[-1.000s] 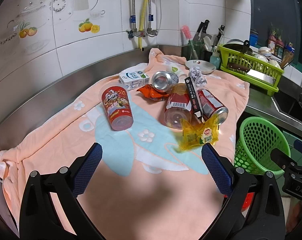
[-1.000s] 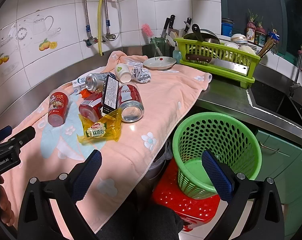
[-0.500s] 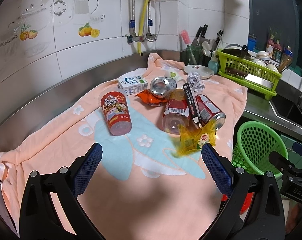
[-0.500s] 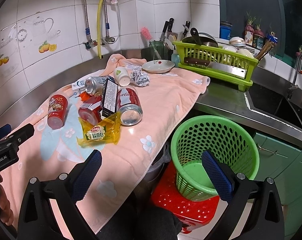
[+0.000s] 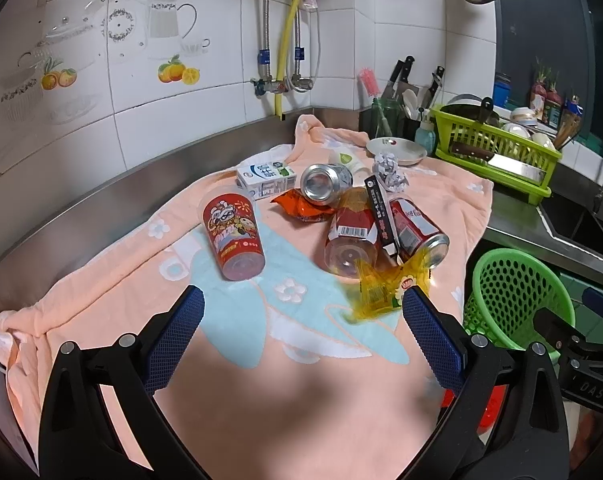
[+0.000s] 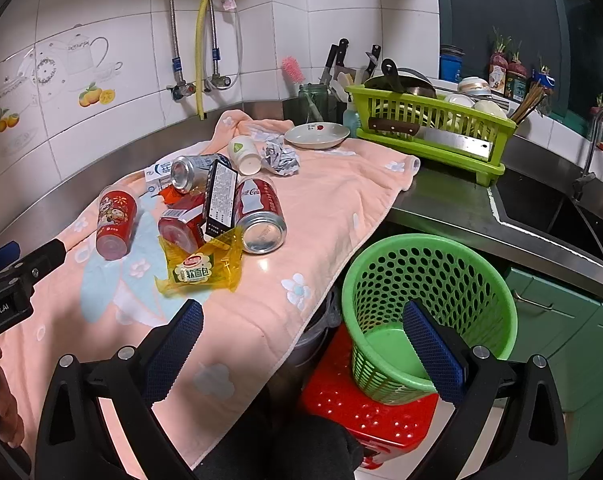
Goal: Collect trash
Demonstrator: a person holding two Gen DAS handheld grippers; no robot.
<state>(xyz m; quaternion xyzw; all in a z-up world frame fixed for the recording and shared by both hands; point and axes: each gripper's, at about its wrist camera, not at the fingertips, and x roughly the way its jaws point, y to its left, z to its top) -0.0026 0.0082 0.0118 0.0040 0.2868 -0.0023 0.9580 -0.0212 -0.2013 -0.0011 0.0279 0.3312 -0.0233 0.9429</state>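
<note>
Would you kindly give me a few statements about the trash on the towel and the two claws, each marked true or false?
1. The green basket is empty. True.
2. The left claw grips the red paper cup. False: it is open, short of the cup.
3. The yellow wrapper lies nearest the right claw. True.
4. The Coca-Cola can stands upright. False: it lies on its side.
5. The crumpled foil sits in the white dish. False: it rests on the towel beside the dish.
</note>
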